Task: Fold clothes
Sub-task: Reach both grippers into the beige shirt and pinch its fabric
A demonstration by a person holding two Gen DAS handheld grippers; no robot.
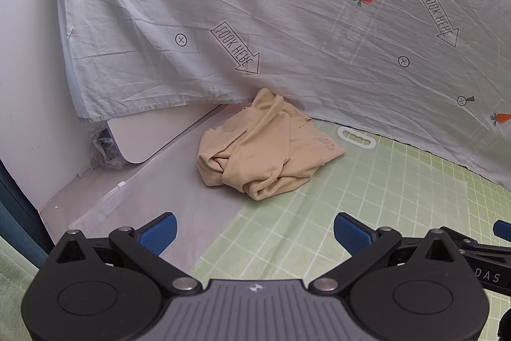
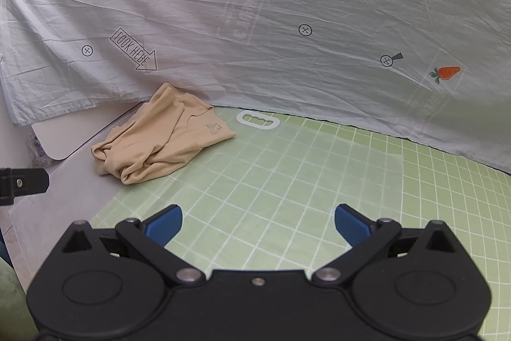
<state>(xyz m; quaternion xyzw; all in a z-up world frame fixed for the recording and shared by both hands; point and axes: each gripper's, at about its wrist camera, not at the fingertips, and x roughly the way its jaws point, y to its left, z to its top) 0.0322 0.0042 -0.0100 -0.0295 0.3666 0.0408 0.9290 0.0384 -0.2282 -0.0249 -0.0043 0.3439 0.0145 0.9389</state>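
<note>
A crumpled beige garment [image 1: 265,149] lies in a heap at the far left corner of the green grid mat [image 1: 367,197], against the hanging sheet. The right wrist view shows the same beige garment [image 2: 159,139] to the upper left, on the mat [image 2: 303,174] edge. My left gripper [image 1: 255,234] is open, well short of the garment, with nothing between its blue pads [image 1: 159,232]. My right gripper [image 2: 258,226] is open too, over bare mat, to the right of the garment. Part of the right gripper [image 1: 501,229] shows at the left view's right edge.
A white sheet [image 1: 287,21] printed with arrows and carrots hangs behind the mat as a backdrop. A white handle cut-out [image 1: 356,137] sits at the mat's far edge. A white board [image 1: 150,136] and crinkled plastic [image 1: 102,149] lie at the far left.
</note>
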